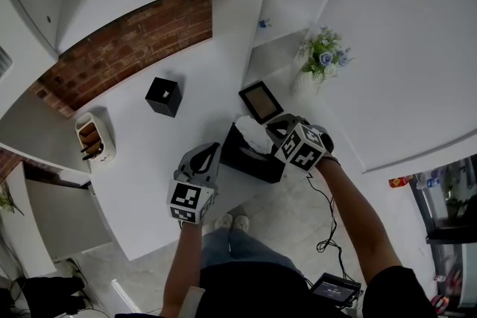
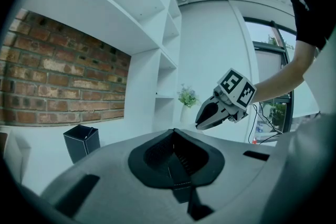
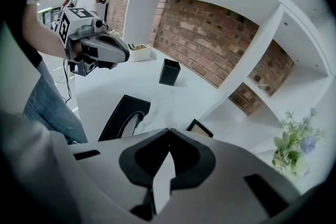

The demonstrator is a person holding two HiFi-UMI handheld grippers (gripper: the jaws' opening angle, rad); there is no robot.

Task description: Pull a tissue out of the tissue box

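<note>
The black tissue box (image 1: 252, 158) stands near the front edge of the white counter (image 1: 149, 182). A white tissue (image 1: 253, 134) rises out of its slot. My right gripper (image 1: 274, 132) hangs just above the box, to its right. In the right gripper view the right gripper (image 3: 169, 132) is shut on a strip of tissue (image 3: 161, 178) that runs back between its jaws, with the box (image 3: 122, 117) below. My left gripper (image 1: 212, 153) rests left of the box. Its jaws (image 2: 174, 134) are shut with nothing between them. It does not touch the box.
A black square holder (image 1: 163, 96) stands further back on the counter. A dark picture frame (image 1: 260, 101) lies behind the box and a vase of flowers (image 1: 322, 56) sits on the shelf. A white container (image 1: 95, 138) is at the left. A cable (image 1: 328, 231) trails on the floor.
</note>
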